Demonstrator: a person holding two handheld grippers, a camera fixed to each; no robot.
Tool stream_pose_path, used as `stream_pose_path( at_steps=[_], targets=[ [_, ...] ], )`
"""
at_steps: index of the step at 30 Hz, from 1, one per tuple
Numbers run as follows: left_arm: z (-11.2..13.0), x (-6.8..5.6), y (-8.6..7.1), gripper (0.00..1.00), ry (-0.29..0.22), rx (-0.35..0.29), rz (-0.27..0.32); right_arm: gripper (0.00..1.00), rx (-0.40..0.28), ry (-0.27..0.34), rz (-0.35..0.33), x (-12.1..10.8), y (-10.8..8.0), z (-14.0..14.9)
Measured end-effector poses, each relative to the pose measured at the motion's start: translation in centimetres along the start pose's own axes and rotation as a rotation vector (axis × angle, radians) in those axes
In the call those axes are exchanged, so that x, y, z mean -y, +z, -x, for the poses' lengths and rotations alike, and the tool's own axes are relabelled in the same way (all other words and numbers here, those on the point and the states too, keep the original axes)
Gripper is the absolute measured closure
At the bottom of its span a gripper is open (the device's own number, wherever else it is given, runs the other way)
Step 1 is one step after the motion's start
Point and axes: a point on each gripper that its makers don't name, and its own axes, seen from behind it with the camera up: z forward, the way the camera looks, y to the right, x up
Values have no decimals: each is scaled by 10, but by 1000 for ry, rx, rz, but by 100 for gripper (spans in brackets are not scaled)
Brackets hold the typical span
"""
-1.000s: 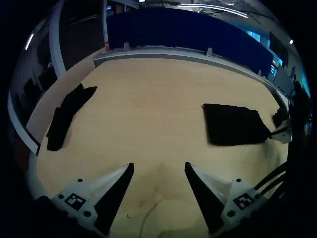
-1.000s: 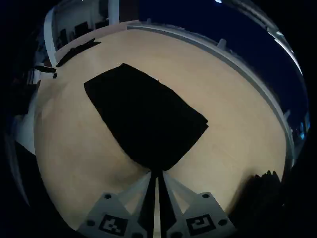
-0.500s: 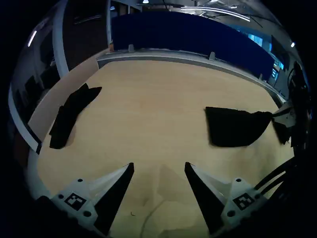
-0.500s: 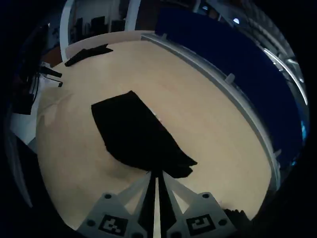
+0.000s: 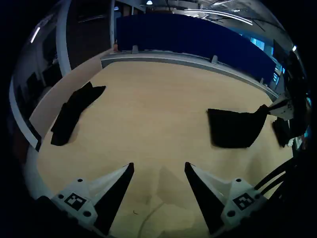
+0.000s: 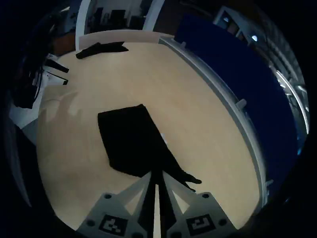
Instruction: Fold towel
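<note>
Pale wooden table top point(image 5: 158, 99) spreads wide under dim light, with a grey raised rim along its far edge and a dark blue partition panel point(image 5: 190, 35) standing behind that rim.

On the right part of the table, seen from the left gripper view, lies the black towel point(image 5: 233, 129). Most of it rests flat on the wood as a dark, roughly square patch with a straight left edge. Its far right corner is pulled up off the surface into a point, and the cloth slopes from that point down to the table. The right gripper point(image 5: 279, 107) meets the towel at that raised corner.

From the right gripper view, the black towel point(image 6: 126, 142) runs from a flat, squared end near the middle of the table towards the camera, narrowing as it rises. A loose fold juts out to the right just beside the fingertips. The right gripper point(image 6: 157, 174) has its 2 fingers drawn almost together, with the narrowed end of the towel pinched between them.

The left gripper point(image 5: 158, 163) hangs above bare wood, well apart from the towel, its 2 dark fingers spread wide with nothing between them.

A crumpled long black cloth point(image 5: 71, 111) lies near the table's far left edge, well apart from the towel.
</note>
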Motion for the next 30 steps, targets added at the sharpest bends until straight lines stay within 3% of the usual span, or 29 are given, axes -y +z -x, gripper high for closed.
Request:
stream_pose_path(
  at_steps=[12, 19, 24, 30],
  targets=[
    [-1, 12, -9, 5, -30, -28, -17, 96, 2, -196, -93, 27, 32, -58],
    [6, 16, -11, 5, -68, -35, -30, 96, 8, -282, -192, 73, 66, -88],
    [14, 16, -11, 5, -96, -30, -33, 96, 30, -276, -264, 111, 97, -89],
    [19, 13, -11, 5, -112, -28, -29, 96, 52, -177, -318, 131, 117, -81]
  ],
)
